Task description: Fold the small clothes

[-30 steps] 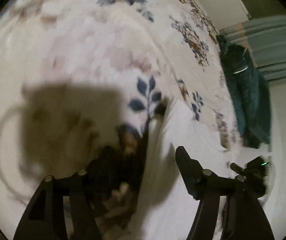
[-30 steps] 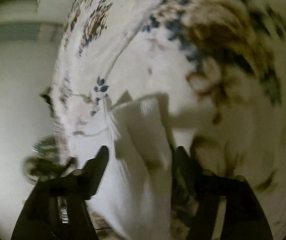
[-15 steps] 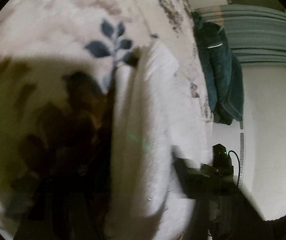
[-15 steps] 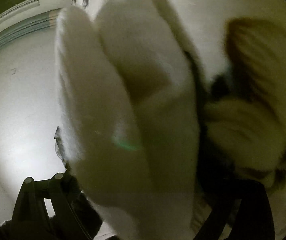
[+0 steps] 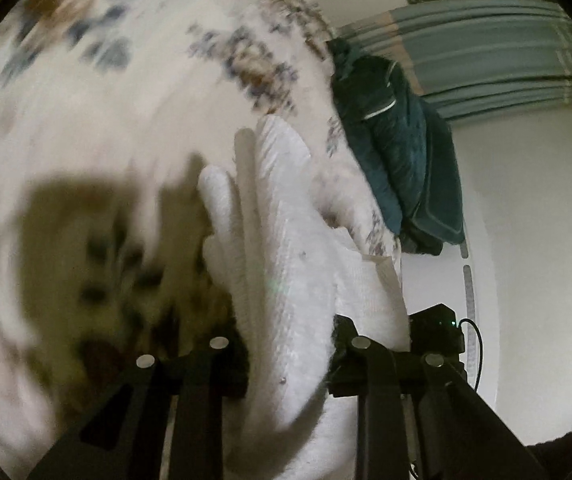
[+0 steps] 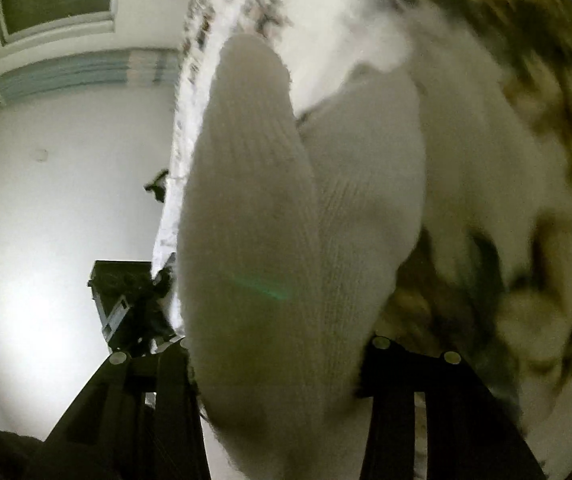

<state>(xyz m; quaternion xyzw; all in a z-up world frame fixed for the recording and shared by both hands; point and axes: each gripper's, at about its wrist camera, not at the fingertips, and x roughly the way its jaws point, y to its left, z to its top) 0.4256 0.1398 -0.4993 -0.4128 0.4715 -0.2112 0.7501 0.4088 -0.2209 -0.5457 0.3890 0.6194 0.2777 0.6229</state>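
A white ribbed knit garment, sock-like, (image 5: 281, 280) hangs in folds over the floral bedspread (image 5: 105, 120). My left gripper (image 5: 286, 356) is shut on its near end, the cloth bunched between the black fingers. In the right wrist view the same white garment (image 6: 269, 240) fills the middle, two rounded lobes standing up. My right gripper (image 6: 281, 364) is shut on it, with the fingertips hidden behind the cloth. Both views are blurred by motion.
A dark teal jacket (image 5: 402, 152) hangs off the bed's far edge by a grey-blue curtain (image 5: 486, 56). A white wall (image 6: 45, 200) lies left of the bed. The other gripper's black body (image 5: 438, 332) shows at the bed's edge.
Both grippers closed on the white garment and lifted it off the bedspread. It lay flat a second ago; now it hangs bunched between the fingers.
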